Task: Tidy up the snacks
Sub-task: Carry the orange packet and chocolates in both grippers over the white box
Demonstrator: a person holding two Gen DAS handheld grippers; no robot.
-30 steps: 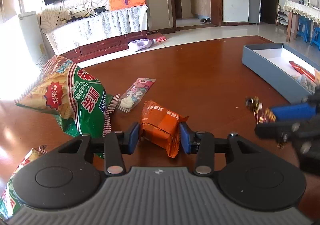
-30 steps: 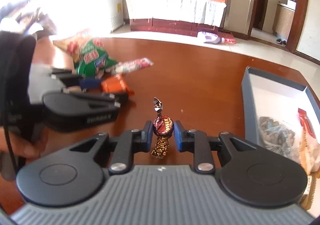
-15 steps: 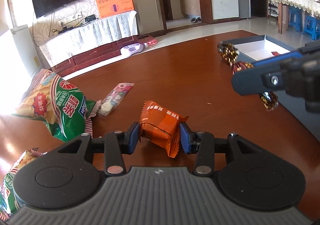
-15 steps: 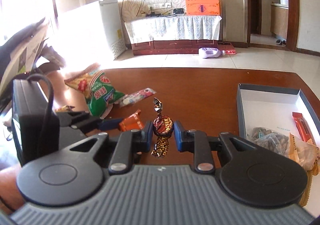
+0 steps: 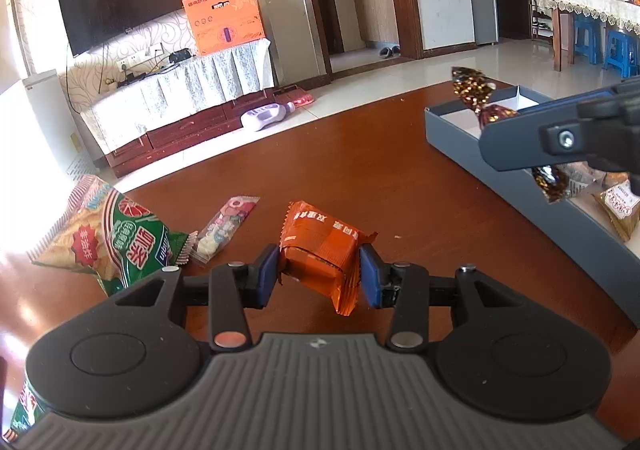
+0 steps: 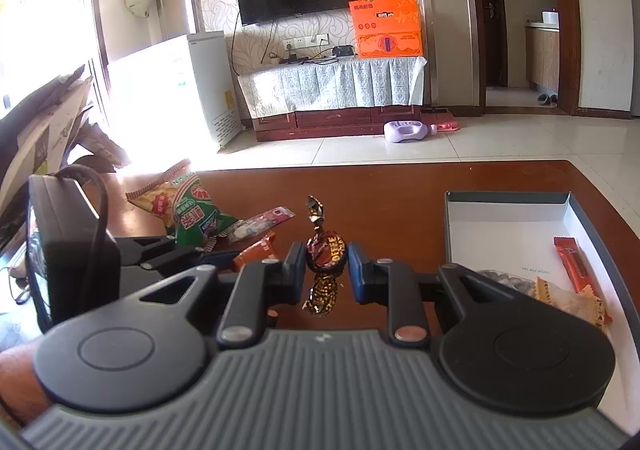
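The left gripper (image 5: 319,276) is clamped on an orange packet (image 5: 320,250), its 2 blue pads pressing the packet's sides, and holds it clear above the table (image 5: 360,177). The right gripper (image 6: 323,265) is pinched tight on a brown toffee (image 6: 325,248) in a twisted wrapper, 1 twist pointing up and 1 hanging below the pads.

Just to the right lies the grey box (image 6: 504,197), open, with a red bar (image 6: 573,264) and a few other packets already inside. Behind on the left, a green chip bag (image 5: 120,246) and a small pink packet (image 5: 224,226) remain on the table.

This looks like the carry step: both snacks lifted, heading for the box. Next, each gripper needs to pass over the box wall, find bare floor inside, and let go without knocking the other.
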